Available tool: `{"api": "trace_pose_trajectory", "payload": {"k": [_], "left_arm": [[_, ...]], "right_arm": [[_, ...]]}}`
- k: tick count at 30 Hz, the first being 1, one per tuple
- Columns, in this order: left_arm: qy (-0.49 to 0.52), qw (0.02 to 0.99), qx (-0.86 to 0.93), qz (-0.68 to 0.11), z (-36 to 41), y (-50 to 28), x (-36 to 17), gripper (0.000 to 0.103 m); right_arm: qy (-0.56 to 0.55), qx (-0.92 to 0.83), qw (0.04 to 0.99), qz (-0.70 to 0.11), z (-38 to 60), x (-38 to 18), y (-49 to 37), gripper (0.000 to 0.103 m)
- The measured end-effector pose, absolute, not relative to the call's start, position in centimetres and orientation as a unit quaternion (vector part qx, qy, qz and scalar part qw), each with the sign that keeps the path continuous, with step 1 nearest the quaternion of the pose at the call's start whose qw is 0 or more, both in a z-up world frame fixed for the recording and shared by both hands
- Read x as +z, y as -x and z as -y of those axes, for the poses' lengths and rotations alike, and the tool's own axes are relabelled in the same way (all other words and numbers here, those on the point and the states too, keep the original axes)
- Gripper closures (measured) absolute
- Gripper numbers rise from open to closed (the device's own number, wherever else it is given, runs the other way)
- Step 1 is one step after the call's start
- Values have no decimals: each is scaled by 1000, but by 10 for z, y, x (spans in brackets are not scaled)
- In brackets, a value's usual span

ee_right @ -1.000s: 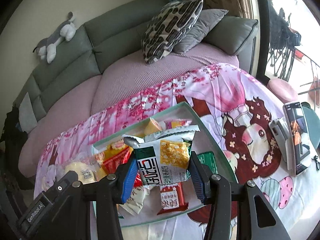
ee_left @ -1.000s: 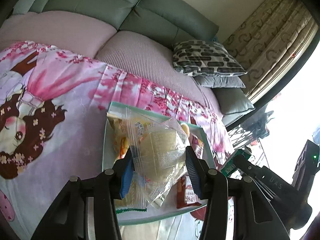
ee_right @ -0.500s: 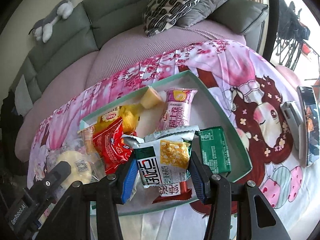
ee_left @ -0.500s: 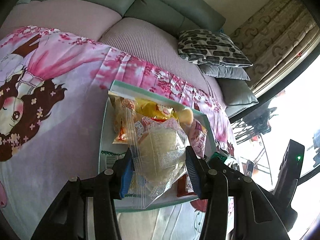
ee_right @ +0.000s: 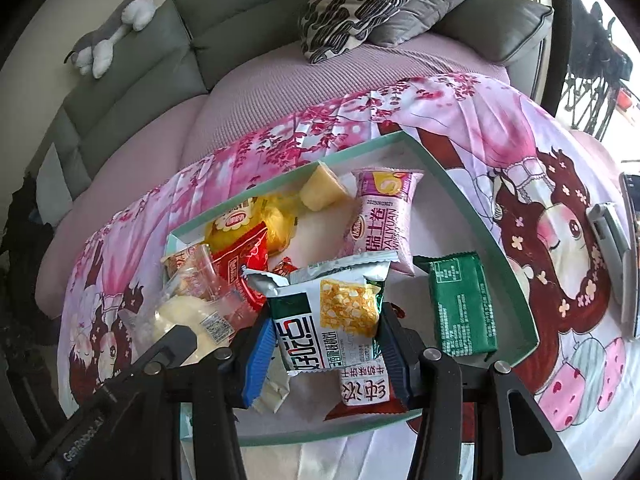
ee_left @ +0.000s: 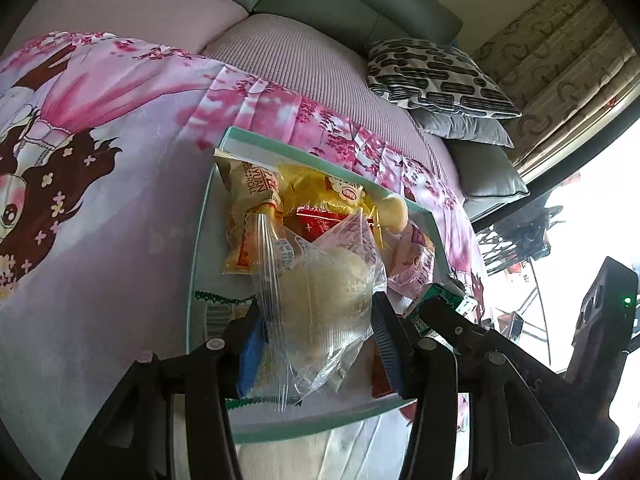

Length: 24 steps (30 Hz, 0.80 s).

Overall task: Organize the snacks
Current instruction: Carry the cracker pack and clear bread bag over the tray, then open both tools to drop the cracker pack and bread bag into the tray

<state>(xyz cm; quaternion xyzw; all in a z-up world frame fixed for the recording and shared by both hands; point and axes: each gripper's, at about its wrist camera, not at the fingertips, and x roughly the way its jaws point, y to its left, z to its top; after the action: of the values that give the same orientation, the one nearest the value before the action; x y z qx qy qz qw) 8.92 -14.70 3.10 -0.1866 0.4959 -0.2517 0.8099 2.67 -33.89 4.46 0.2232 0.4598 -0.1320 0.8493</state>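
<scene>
From the left wrist, the left gripper (ee_left: 318, 340) pinches a clear crinkly zip bag (ee_left: 320, 292) holding a pale round bun, hanging between its jaws above the shallow mint-green tray (ee_left: 320, 424) of snacks.

From the right wrist, the right gripper (ee_right: 326, 344) clamps a glossy white-and-green snack packet (ee_right: 330, 316) upright between its jaws, over the tray (ee_right: 500, 248). Only this view shows a flat green packet (ee_right: 462, 308), a pink roll wrapper (ee_right: 384, 220) and a plush cat (ee_right: 112, 28) on the sofa back.

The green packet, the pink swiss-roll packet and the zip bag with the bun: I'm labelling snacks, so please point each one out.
green packet (ee_right: 464, 306), right wrist view, middle of its printed face.
pink swiss-roll packet (ee_right: 382, 220), right wrist view, centre of its front.
zip bag (ee_left: 320, 300), left wrist view, clear plastic over the bun.
</scene>
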Motion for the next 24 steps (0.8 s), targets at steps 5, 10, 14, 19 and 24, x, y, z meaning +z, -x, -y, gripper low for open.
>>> {"api": "trace_pose_trajectory", "payload": {"k": [5,10,14,19,24], "left_arm": [[182,815,-243,-493,148,-94,26,45],[174,816,-227,-503,146,-95,29,38],[161,821,-214,-504,141,-91,38,34],[155,830,-207,-495,133,-88,51,25],[149,848,-181,-475,122,-85,62,13]], "right_arm": [[-224,-130,851,-457,339,43,-29,50],[-223,-133,850,-458,340,44,-28,49],[-218,-133,851,-459,339,46,-28,43],[-211,-133,848,-468,337,44,-29,33],[-208,-130,848,-469,334,44,-27,14]]}}
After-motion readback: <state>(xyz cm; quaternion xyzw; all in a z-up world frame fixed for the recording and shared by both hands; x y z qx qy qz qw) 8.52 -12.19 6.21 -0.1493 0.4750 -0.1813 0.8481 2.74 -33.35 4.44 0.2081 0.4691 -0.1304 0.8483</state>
